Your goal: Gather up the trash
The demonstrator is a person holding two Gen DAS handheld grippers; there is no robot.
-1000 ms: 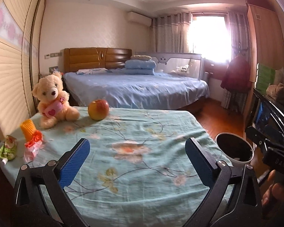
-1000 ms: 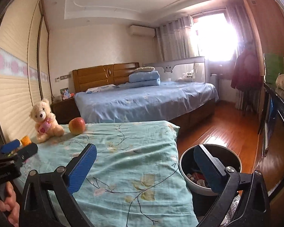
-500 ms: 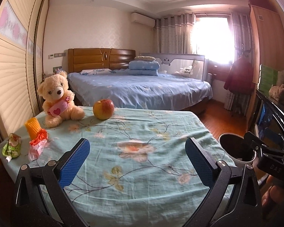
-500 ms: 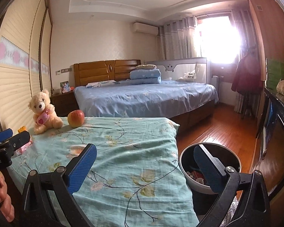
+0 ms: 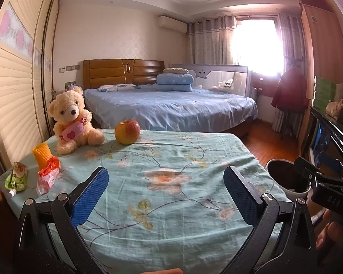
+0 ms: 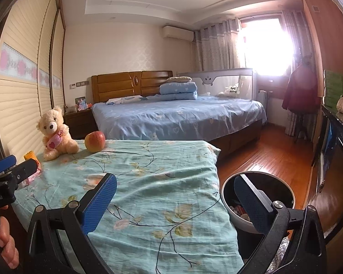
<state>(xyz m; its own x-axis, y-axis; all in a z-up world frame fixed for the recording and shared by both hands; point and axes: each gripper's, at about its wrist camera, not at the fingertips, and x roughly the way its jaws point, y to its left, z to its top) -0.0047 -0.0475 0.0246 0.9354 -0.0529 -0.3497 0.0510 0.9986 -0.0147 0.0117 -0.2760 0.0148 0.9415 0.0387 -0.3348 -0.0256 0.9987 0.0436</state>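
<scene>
Hovering above the near edge of the table [image 5: 171, 205], the left gripper [image 5: 165, 196] is holding its blue fingers wide apart with nothing between them. The right gripper [image 6: 175, 202] is hanging just as wide and just as empty, with its right finger showing in front of the trash bin [image 6: 285, 190] standing on the floor beside the table's right edge.

The trash is lying at the table's left end: a green pouch [image 5: 17, 179] near the corner, a red and white wrapper [image 5: 48, 178] just beside it, and an orange piece [image 5: 41, 155] touching the wrapper from behind. A teddy bear [image 5: 72, 121] and an apple [image 5: 127, 132] are sitting further back, and neither looks like rubbish.

What could go wrong from here, as I judge it:
- The wrapper and the orange piece are touching, so fingers closing on one may be dragging or knocking the other off the left edge.
- The pouch and wrapper are lying flat on a loose, wrinkled cloth, so a low pinch risks bunching fabric along with the trash.
- The bin is at the opposite end from the trash, so a limp wrapper held by a corner may be slipping free on the way across.
- The two grippers are close together, so crossing paths could mean a collision.
</scene>
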